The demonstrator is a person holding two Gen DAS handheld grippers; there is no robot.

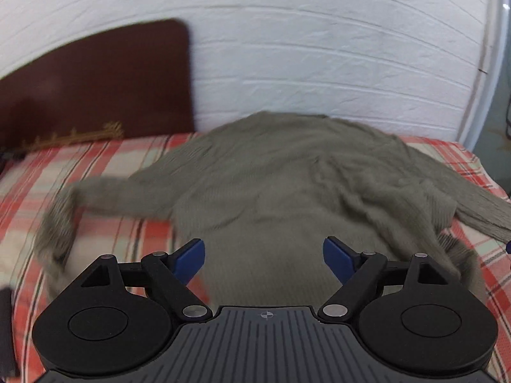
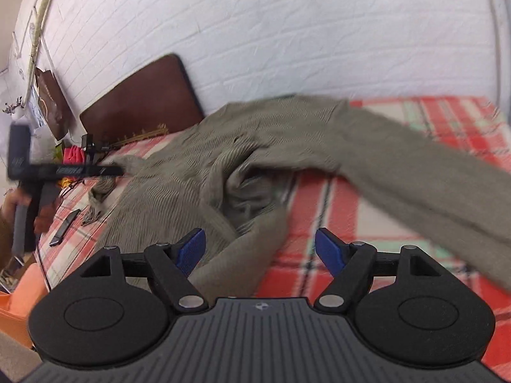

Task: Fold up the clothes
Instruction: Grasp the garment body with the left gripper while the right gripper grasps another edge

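A white brick wall (image 1: 319, 48) rises behind a bed (image 1: 95, 166) covered in red plaid. An olive sweater (image 1: 271, 191) lies spread across the bed, one sleeve trailing to each side. A dark brown headboard (image 1: 95, 86) stands at the left against the wall. The left gripper (image 1: 263, 260) hangs released over the sweater's lower body, blue fingers wide apart. The right gripper (image 2: 260, 250) is likewise spread and empty, above the bunched hem. Only the right wrist view shows the other gripper from the side, a paper bag (image 2: 52, 102) on the wall, a phone (image 2: 64, 228) at the bed's edge and the blurred right sleeve (image 2: 431, 185).
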